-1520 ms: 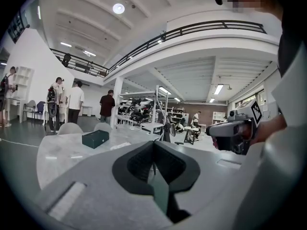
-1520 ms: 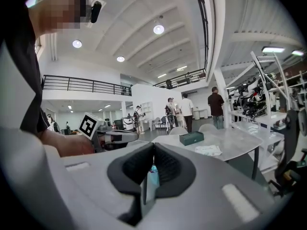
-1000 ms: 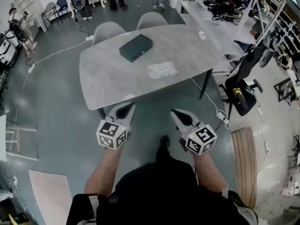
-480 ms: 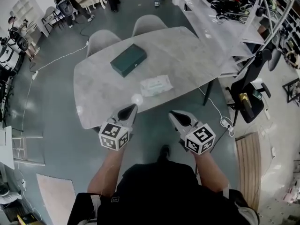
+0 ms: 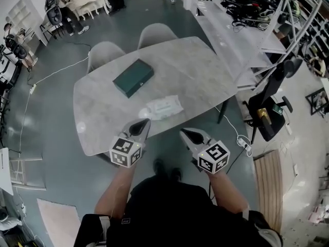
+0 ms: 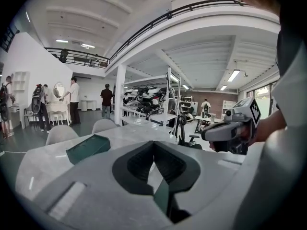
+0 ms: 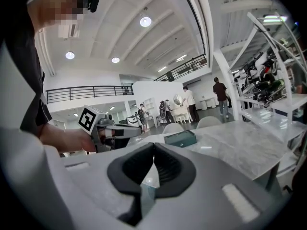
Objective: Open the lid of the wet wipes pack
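Observation:
The wet wipes pack (image 5: 163, 107), white and flat, lies near the front edge of the grey marble table (image 5: 205, 71). My left gripper (image 5: 140, 125) hovers at that edge, just left of the pack, shut and empty. My right gripper (image 5: 186, 134) hangs off the edge to the pack's right, also shut with nothing in it. In the left gripper view the closed left gripper (image 6: 153, 145) hides the pack, and the right gripper (image 6: 230, 128) shows to the side. The right gripper view shows its own closed right gripper (image 7: 153, 147) and the left gripper (image 7: 112, 131).
A dark green box (image 5: 133, 77) lies on the table behind the pack, also visible as the green box (image 6: 88, 148) and the green box (image 7: 180, 138). Two grey chairs (image 5: 105, 53) stand at the far side. A black office chair (image 5: 267, 112) and shelving (image 5: 241, 14) are on the right.
The person has stepped up to the table. Both grippers have moved forward from over the floor to the table's front edge, still shut, and the pack is now close ahead.

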The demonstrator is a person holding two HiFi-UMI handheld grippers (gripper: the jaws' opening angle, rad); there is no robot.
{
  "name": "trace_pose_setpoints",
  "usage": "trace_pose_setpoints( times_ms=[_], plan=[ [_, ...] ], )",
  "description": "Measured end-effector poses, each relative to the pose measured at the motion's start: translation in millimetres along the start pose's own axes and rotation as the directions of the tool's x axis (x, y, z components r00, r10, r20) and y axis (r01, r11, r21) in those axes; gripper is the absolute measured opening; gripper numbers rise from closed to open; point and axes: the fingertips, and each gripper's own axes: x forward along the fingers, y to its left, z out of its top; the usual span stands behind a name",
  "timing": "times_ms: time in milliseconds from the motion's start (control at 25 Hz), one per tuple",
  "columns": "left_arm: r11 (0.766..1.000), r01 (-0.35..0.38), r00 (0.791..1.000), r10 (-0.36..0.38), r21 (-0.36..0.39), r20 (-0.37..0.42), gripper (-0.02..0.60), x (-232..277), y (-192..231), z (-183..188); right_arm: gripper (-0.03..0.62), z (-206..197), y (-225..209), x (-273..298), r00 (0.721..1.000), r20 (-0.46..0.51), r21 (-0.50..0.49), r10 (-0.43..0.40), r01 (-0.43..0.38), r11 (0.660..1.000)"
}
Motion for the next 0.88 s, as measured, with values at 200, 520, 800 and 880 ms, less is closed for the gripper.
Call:
trace_pose_setpoints(
  times_ms=[200,520,800,880],
  plan=[
    [1.000,0.030,1.000,-0.030,0.007,-0.004,0.011,21.0,32.1,4.6,0.003,13.0,-18.4,31.2,0.999,-0.020,-0.016,-0.038,0.038,0.999],
    [0.993,0.121,0.993,-0.121,0.002,-0.004,0.011,40.1,81.4,-0.3,0.003,6.8,-38.2,84.1,0.987,-0.096,-0.040,-0.129,0.126,0.991],
    [0.981,0.190,0.979,-0.187,0.030,-0.080,0.013,83.1,96.5,-24.1,0.003,-23.1,-88.8,116.6,0.960,-0.217,-0.047,-0.175,0.169,0.984],
    [0.978,0.206,0.974,-0.200,0.045,-0.110,0.014,97.5,96.6,-33.2,0.003,-30.5,-103.9,126.9,0.957,-0.236,-0.048,-0.171,0.164,0.985]
  ],
)
